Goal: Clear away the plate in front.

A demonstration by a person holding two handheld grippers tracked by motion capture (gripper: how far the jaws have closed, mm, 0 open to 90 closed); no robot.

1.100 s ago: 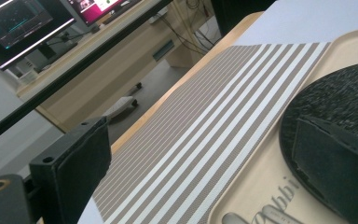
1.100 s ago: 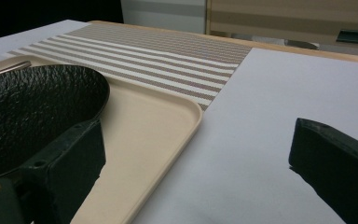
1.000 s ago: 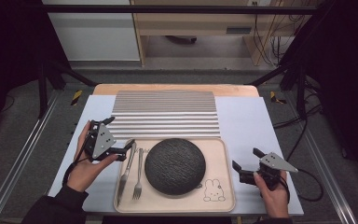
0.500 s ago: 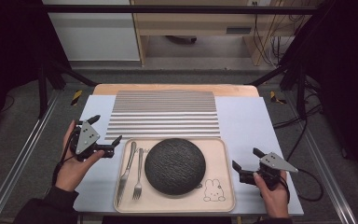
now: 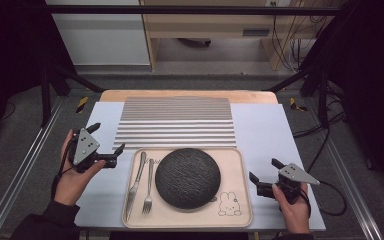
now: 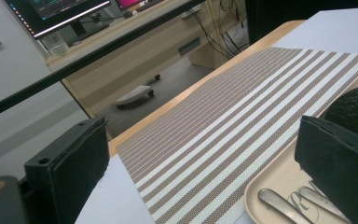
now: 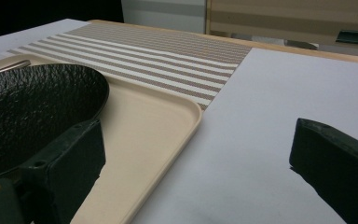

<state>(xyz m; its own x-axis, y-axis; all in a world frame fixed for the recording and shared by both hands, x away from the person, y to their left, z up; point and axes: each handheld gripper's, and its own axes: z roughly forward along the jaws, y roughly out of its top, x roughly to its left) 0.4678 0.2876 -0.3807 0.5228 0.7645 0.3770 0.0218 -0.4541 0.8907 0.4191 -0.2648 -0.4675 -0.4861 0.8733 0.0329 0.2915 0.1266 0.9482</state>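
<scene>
A beige tray (image 5: 237,167) lies at the table's front centre. On it rest a dark textured round plate (image 5: 187,177), a knife (image 5: 136,180) and a fork (image 5: 149,189). My left gripper (image 5: 107,138) is open and empty, just left of the tray's far left corner. In the left gripper view, the left gripper (image 6: 205,144) faces the striped placemat (image 6: 242,102), with the tray (image 6: 268,186) and two cutlery handles (image 6: 284,207) at lower right. Right of the tray, my right gripper (image 5: 263,170) is open and empty. In the right gripper view, the right gripper (image 7: 196,154) points past the plate (image 7: 32,102) and tray (image 7: 154,121).
A brown-and-white striped placemat (image 5: 175,122) lies behind the tray on the pale blue table cover (image 5: 265,130). A bunny drawing (image 5: 227,204) marks the tray's front right corner. Metal frame rails (image 5: 25,170) run along both sides of the table.
My left gripper has drawn back to the left, away from the tray's edge, and turned slightly. The right gripper, tray and tableware have not moved.
</scene>
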